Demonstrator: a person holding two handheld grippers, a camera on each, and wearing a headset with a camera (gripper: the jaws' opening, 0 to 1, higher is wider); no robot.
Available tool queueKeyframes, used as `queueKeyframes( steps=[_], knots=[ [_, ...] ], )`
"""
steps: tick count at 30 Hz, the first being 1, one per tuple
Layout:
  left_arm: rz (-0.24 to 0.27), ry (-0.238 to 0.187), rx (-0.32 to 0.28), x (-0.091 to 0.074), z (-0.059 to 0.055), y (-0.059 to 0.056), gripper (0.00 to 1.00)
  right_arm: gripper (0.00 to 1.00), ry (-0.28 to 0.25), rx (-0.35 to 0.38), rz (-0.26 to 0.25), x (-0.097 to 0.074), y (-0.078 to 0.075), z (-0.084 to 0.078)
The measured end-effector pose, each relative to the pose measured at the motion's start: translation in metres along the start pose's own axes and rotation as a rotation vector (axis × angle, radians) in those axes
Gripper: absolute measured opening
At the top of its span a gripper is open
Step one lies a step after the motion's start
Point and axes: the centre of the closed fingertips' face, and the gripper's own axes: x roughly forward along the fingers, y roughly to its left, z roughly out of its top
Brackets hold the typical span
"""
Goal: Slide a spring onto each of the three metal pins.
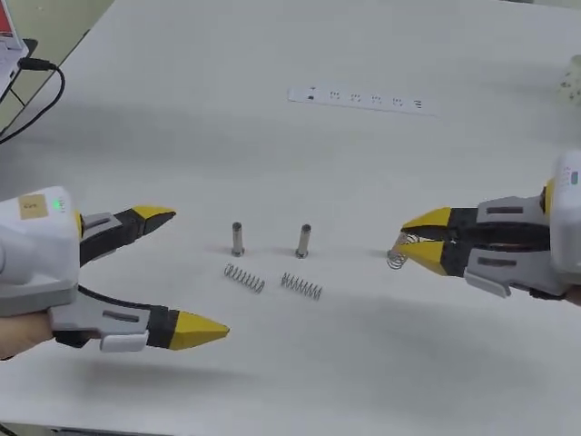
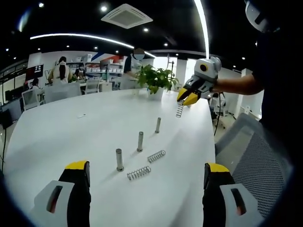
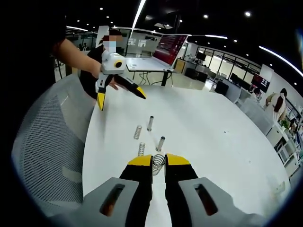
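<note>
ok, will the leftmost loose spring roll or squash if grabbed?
The leftmost loose spring lies on its side on the smooth table, so a nudge would probably roll it. Its thin open coils look light and likely squash under a firm pinch.

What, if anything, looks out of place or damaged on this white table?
Nothing stands out. The three short grey metal pins stand upright in a row, two coiled wire springs lie flat beside them, and the right gripper is shut on a third spring. The left gripper is open.
</note>
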Motion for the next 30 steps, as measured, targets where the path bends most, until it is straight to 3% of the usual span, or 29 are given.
queueKeyframes(
  steps=[6, 15, 30],
  knots=[
    [0.022, -0.004, -0.016, -0.002, -0.001, 0.004, 0.96, 0.06, 0.010, 0.013, -0.033, -0.004, -0.017, -0.006],
    [0.020, -0.004, -0.016, -0.002, -0.002, 0.002, 0.96, 0.06, 0.017, 0.027, -0.087, -0.008, -0.045, -0.009],
    [0.032, -0.005, -0.023, -0.004, -0.004, 0.004, 0.96, 0.06, 0.056, 0.049, -0.105, 0.004, -0.065, -0.021]
  ],
)
